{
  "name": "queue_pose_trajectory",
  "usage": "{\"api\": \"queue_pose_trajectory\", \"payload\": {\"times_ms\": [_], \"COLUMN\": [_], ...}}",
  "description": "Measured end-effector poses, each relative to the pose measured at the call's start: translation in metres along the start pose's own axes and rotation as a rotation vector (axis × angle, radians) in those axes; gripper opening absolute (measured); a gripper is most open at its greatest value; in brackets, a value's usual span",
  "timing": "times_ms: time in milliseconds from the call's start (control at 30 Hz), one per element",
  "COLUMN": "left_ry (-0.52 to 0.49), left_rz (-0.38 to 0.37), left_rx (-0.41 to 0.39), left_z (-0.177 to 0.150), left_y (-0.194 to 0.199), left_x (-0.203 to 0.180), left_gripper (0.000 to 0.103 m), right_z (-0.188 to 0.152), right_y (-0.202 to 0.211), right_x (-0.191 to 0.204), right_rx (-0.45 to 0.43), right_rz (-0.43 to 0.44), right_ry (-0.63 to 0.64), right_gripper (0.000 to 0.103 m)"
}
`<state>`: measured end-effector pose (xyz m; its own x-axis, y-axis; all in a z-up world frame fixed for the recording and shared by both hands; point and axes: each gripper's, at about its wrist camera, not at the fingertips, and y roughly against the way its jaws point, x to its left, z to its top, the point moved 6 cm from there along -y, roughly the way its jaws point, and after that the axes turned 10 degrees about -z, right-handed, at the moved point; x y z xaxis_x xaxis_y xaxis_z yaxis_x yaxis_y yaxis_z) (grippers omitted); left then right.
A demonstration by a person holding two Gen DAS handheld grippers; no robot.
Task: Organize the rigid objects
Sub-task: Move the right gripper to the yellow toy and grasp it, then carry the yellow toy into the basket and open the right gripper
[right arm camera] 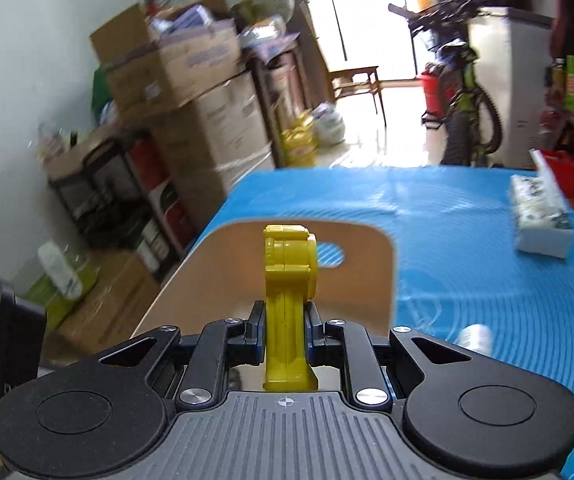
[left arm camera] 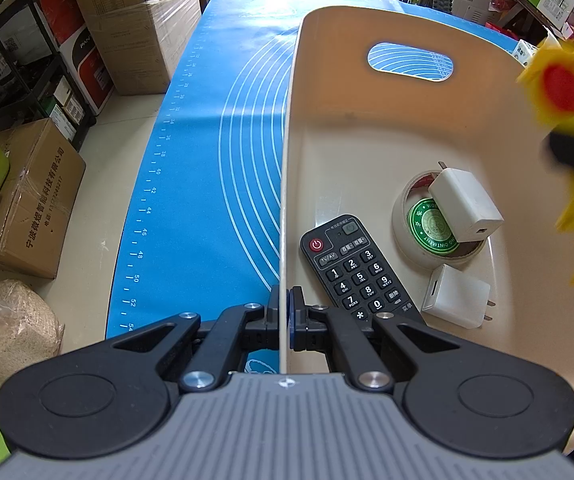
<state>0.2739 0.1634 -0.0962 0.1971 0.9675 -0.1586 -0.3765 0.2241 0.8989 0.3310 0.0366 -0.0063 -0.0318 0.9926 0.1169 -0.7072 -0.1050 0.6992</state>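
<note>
Left claw point(left arm camera: 285, 320): pressed onto the left wall of the beige bin point(left arm camera: 367, 132), one finger outside and one inside, pinching the thin rim between them. The bin stands on the blue mat point(left arm camera: 215, 152) that covers the tabletop, toward its left edge; an oval handle cutout shows in the bin's far wall.

Contents of the bin, left wrist view: a black remote control point(left arm camera: 353, 268) lies flat on the floor of the bin just beside the gripped wall, keypad up. To its right lies a tape roll point(left arm camera: 401, 216) with a green round tin point(left arm camera: 427, 224) inside its core. A white charger point(left arm camera: 465, 204) rests tilted on top of the roll and tin. A second white charger point(left arm camera: 457, 296) lies on the bin floor at the near side of the roll, prongs pointing right.

Right claw point(right arm camera: 285, 340): closed on a yellow tool point(right arm camera: 287, 280), pinching its handle, the round head pointing forward. It is held above the bin, apart from the contents. In the left wrist view it appears blurred at the right edge, showing a red disc.

A white packet point(right arm camera: 543, 220) lies on the mat near the right edge of the tabletop.
</note>
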Motion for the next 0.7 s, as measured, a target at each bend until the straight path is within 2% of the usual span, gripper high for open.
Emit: {"api": "queue_pose_trajectory", "payload": {"times_ms": [367, 600, 667, 700], "left_ry": [-0.006, -0.007, -0.007, -0.007], "left_rz": [0.005, 0.006, 0.006, 0.006], "left_rx": [-0.001, -0.001, -0.001, -0.001], "left_z": [0.001, 0.001, 0.001, 0.001], "left_y": [0.001, 0.000, 0.000, 0.000], "left_x": [-0.001, -0.002, -0.002, -0.002], "left_gripper": [0.004, 0.004, 0.004, 0.004], "right_z": [-0.037, -0.057, -0.063, -0.066], "right_y": [-0.044, -0.062, -0.066, -0.065], "right_x": [0.034, 0.036, 0.036, 0.036], "right_rx": [0.212, 0.341, 0.381, 0.381], "right_rz": [0.023, 0.003, 0.001, -0.001], "right_ry": [0.085, 0.123, 0.128, 0.140], "right_gripper": [0.028, 0.028, 0.030, 0.035]}}
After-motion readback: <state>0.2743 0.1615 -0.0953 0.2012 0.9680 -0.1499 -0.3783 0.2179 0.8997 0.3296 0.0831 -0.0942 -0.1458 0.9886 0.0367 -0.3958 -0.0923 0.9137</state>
